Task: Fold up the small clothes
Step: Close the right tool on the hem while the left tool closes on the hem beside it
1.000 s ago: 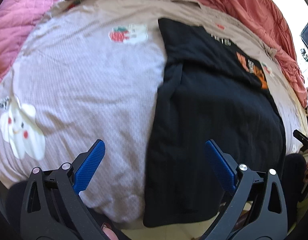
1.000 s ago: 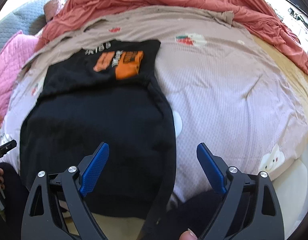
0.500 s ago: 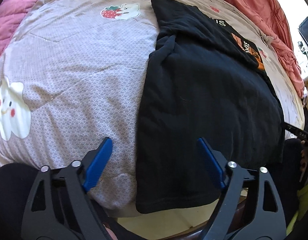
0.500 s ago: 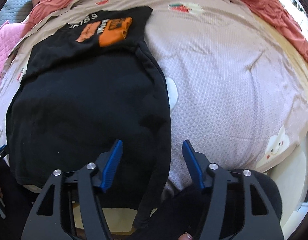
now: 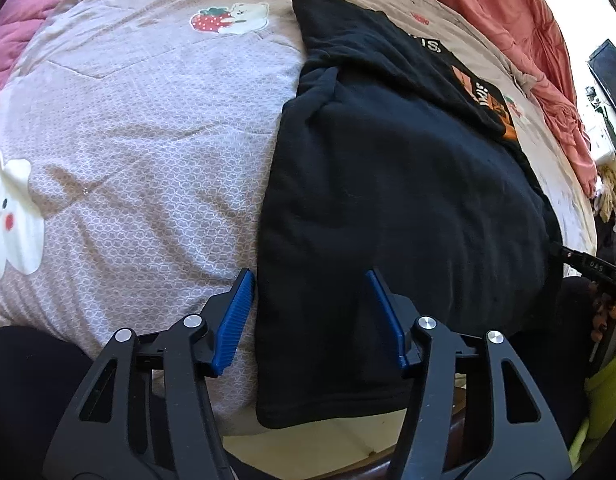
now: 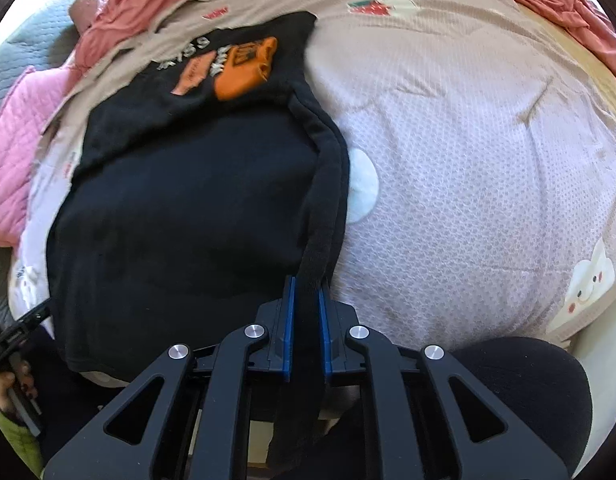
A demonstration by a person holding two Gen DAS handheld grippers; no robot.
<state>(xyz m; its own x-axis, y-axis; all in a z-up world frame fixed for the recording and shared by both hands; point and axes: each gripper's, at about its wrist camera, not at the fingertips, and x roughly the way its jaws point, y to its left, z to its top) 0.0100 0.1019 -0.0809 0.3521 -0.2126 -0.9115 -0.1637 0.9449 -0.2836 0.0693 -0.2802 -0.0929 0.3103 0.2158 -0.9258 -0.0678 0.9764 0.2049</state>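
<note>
Right wrist: black garment [image 6: 196, 216] between hand-held gripper [image 6: 306, 300] pads

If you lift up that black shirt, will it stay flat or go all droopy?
Probably droopy. The black shirt already wrinkles and bends over the bed edge, so it looks soft. The strip pinched by the right gripper dangles below, so the rest will likely sag too.

One black garment [image 5: 407, 208] with one orange print [image 6: 244, 68]; one patterned bedsheet [image 5: 148, 140]; one red blanket [image 5: 507, 20]; one pink quilt [image 6: 16, 132]; two hand-held grippers: left [image 5: 309, 312], right [image 6: 306, 320].
</note>
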